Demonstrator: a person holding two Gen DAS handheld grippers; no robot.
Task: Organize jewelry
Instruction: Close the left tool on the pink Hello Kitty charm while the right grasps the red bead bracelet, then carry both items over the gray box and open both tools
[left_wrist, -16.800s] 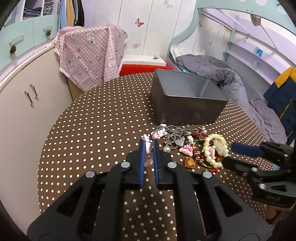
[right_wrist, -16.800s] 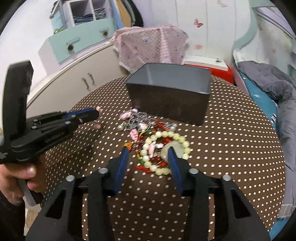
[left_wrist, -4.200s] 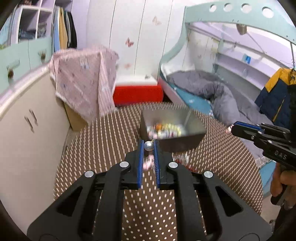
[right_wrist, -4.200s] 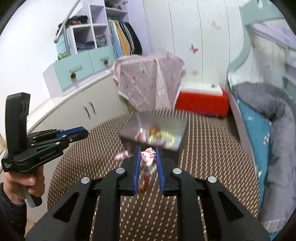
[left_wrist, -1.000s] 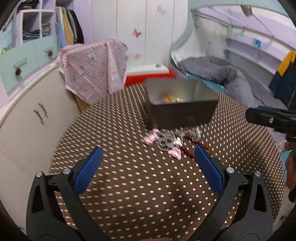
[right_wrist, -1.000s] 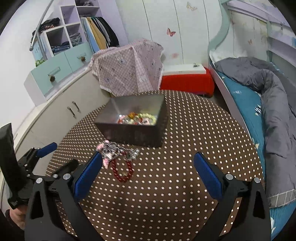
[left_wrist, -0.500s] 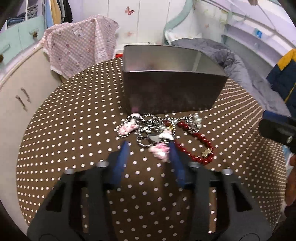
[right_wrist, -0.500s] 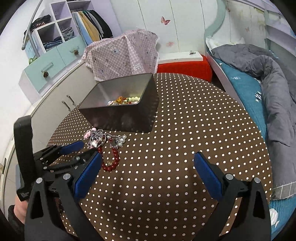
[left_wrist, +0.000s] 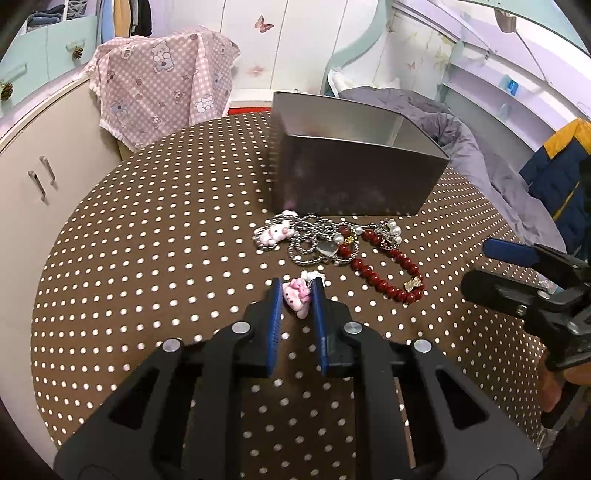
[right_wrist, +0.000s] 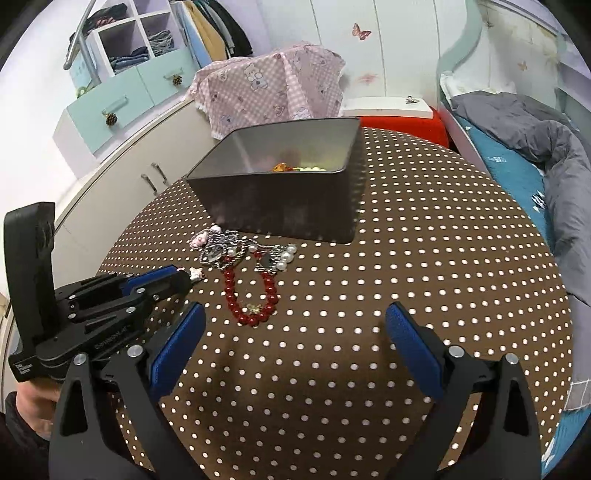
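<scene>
Both claws share one build: matte black plastic frames with triangular cut-outs, round silver screw heads at the pivots, and long blue ribbed pads lining the fingers. The left claw (left_wrist: 297, 295) carries a tall black handle block and small white lettering along its side. The right claw (right_wrist: 295, 332) is identical. A dark sleeve (right_wrist: 14, 435) covers the left wrist.
</scene>
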